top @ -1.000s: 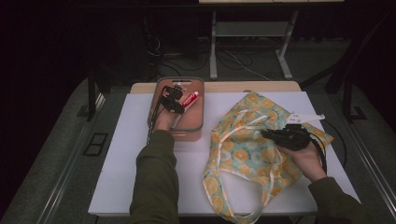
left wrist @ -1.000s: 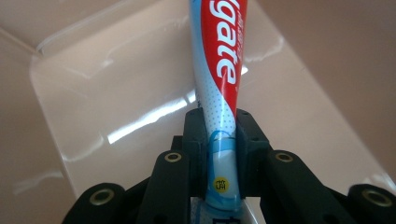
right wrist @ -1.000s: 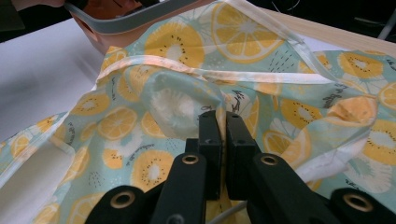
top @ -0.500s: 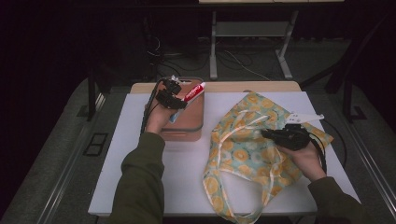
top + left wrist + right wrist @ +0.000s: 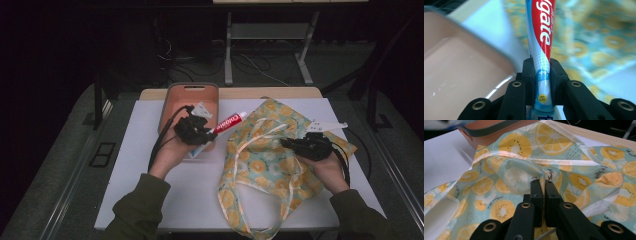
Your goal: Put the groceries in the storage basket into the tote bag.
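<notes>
Toothpaste tube point(image 5: 541, 37) is clamped in your left hand-held gripper point(image 5: 200, 131), lifted out of the pink bin point(image 5: 192, 95) at ten o'clock, while your right hand-held gripper point(image 5: 543, 185) pinches the lemon-print bag point(image 5: 260, 160); bagging remains.

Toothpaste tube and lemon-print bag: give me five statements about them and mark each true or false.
1. The left hand-held gripper is shut on the toothpaste tube. True.
2. The toothpaste tube lies flat inside the pink bin. False: it is held up beside the bin's edge, its cap pointing toward the lemon-print bag.
3. The right hand-held gripper pinches the fabric of the lemon-print bag. True.
4. The lemon-print bag sits inside the pink bin. False: it lies on the white table top, beside the bin.
5. The tube is green. False: it is red, white and blue.
</notes>
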The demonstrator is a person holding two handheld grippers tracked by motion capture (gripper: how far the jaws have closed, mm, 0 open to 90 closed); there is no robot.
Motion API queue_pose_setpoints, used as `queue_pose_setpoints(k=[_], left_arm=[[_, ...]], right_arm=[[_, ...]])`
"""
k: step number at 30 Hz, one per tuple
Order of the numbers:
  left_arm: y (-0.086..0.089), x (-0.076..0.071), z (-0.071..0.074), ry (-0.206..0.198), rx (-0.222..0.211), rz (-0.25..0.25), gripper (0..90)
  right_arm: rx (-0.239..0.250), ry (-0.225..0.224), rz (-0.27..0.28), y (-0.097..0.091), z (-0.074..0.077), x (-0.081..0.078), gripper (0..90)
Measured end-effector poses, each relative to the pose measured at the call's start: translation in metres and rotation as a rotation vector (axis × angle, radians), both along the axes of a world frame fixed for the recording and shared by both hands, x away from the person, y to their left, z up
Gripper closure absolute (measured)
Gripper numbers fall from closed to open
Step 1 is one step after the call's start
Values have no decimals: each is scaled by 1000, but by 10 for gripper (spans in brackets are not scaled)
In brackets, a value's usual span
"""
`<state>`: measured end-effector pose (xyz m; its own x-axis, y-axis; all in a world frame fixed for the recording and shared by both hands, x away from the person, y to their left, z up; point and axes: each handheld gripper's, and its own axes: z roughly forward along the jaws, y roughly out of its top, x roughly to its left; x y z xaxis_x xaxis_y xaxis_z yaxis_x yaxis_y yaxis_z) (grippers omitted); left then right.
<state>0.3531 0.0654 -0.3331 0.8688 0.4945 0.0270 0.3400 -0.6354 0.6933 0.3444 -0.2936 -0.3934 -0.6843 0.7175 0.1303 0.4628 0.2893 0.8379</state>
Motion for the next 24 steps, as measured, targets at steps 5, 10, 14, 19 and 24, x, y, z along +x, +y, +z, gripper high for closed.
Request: queue_pose_setpoints(k=[5,10,14,19,24], left_arm=[[-22,-22,-14,13,-12,-78,770],[-46,-34,-34,49,-9,-138,770],[-67,-36,-55,82,21,-160,770],[-90,-30,-73,103,74,-146,770],[-103,-23,-84,115,83,-124,769]], right_arm=[[-3,-3,0,0,0,0,866],[-3,-5,0,0,0,0,866],[-4,-4,-1,0,0,0,866],[-9,-2,2,2,-1,-1,866],[-13,-2,7,3,-2,-1,866]])
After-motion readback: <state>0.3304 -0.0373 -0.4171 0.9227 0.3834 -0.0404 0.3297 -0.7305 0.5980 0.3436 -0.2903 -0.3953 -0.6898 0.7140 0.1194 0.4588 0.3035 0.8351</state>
